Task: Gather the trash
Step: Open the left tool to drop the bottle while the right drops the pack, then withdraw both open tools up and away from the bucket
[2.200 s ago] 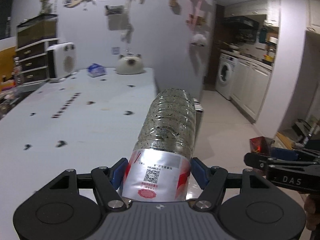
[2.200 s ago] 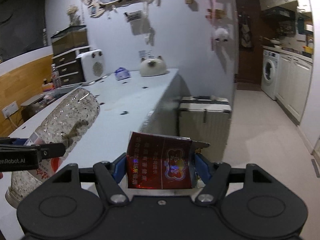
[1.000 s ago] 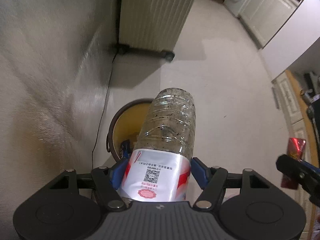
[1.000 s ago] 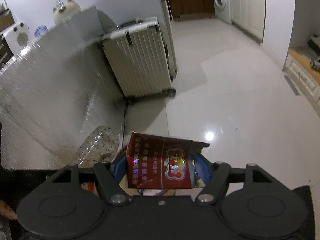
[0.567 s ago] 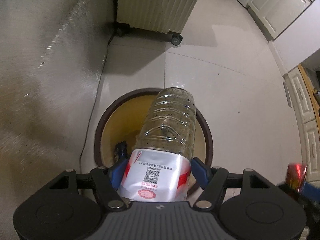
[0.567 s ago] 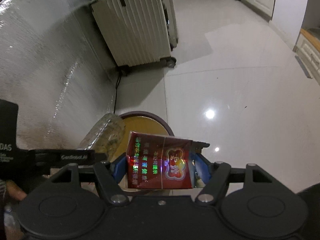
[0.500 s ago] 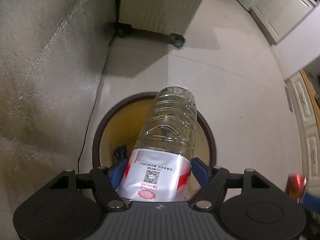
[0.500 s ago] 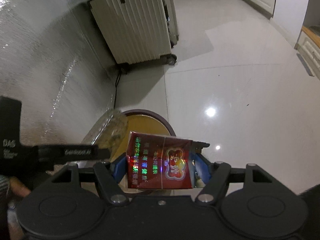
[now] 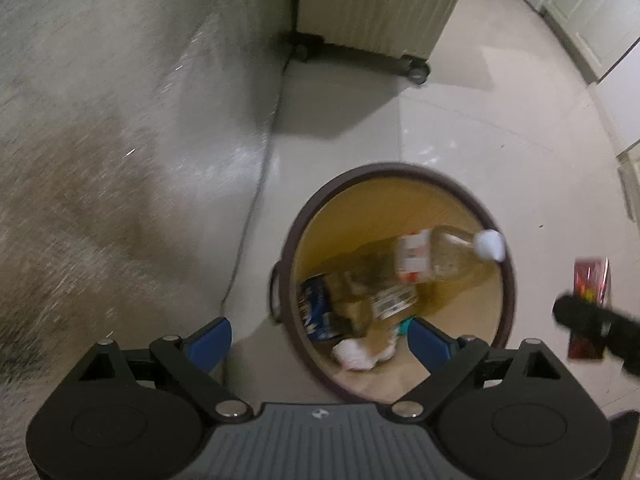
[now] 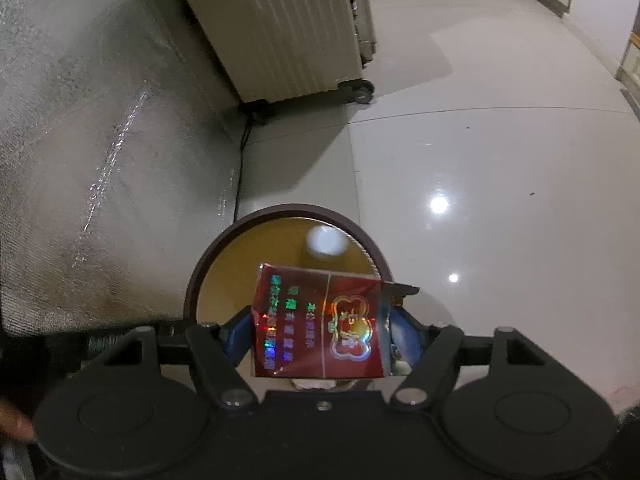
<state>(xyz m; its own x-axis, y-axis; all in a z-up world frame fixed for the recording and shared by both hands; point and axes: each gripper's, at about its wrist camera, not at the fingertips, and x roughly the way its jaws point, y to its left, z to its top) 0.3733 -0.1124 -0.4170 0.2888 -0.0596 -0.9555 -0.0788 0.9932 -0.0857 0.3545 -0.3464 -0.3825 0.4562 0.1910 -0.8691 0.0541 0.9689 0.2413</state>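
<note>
A round brown trash bin (image 9: 510, 280) with a yellow inside stands on the floor. My left gripper (image 9: 318, 340) is open and empty above its near rim. A clear plastic bottle (image 9: 436, 256) with a white cap lies blurred inside the bin among a blue can (image 9: 316, 312) and white crumpled paper (image 9: 352, 354). My right gripper (image 10: 320, 328) is shut on a red cigarette pack (image 10: 320, 324) above the bin (image 10: 208, 264). The pack also shows at the right edge of the left wrist view (image 9: 590, 280). The bottle's white cap (image 10: 326, 240) shows in the right wrist view.
A cream ribbed suitcase on wheels (image 9: 376, 4) stands behind the bin, also in the right wrist view (image 10: 280, 28). A silvery draped surface (image 9: 100, 140) rises at the left. A dark cable (image 9: 256, 200) runs along the floor. Glossy tiled floor (image 10: 500, 160) spreads to the right.
My left gripper has opened and the bottle has dropped into the bin. Both grippers have moved closer over the bin. The right gripper still holds the pack.
</note>
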